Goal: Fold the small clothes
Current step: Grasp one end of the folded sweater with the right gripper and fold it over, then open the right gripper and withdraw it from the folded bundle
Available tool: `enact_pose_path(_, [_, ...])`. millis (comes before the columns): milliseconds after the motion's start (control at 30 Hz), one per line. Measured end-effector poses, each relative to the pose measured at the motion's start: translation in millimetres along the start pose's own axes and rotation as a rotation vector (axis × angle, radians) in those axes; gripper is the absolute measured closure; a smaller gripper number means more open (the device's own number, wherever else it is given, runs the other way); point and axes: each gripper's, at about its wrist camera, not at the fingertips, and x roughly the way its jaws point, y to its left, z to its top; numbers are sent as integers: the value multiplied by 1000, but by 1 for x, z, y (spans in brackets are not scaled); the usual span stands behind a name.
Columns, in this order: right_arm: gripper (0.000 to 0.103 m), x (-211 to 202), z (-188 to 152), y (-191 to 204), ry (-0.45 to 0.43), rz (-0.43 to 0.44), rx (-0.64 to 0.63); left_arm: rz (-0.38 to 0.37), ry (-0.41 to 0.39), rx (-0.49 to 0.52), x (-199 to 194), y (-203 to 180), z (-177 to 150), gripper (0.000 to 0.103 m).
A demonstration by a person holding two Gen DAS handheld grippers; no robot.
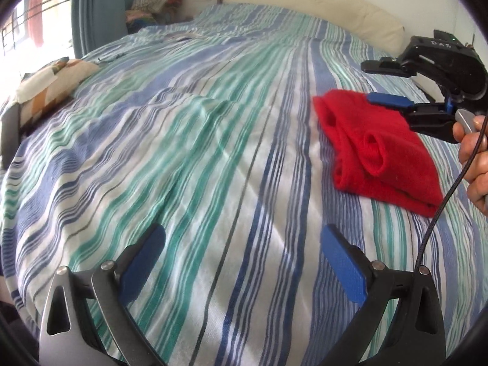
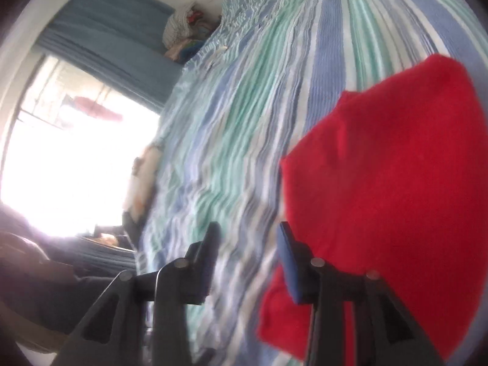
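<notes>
While folded red garment (image 1: 378, 149) lies on striped bedspread (image 1: 189, 152), left tool (image 1: 241, 244) released, right tool (image 2: 248, 253) released.

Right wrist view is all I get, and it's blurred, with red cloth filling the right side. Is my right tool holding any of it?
Observer: No. The left wrist view shows the right tool open, jaws apart at the far edge of the red garment, with nothing between them.
Operator: Is the garment folded?
Observer: It lies as a compact bundle on the striped bedspread, with two tube-like openings, probably sleeves, showing on top.
Operator: Where is the left tool?
Observer: The left tool is open over bare bedspread, apart from the garment, which lies to its right.
</notes>
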Motion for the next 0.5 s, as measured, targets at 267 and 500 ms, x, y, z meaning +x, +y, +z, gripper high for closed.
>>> enact_pose_path(267, [63,-57,-28,23,-34,-341,-386,-16,5,-42,0,8,1,2])
enact_pose_path(500, [64,5,-76,0,122,-531,-510,-28,19,-7,5,-6,-4,1])
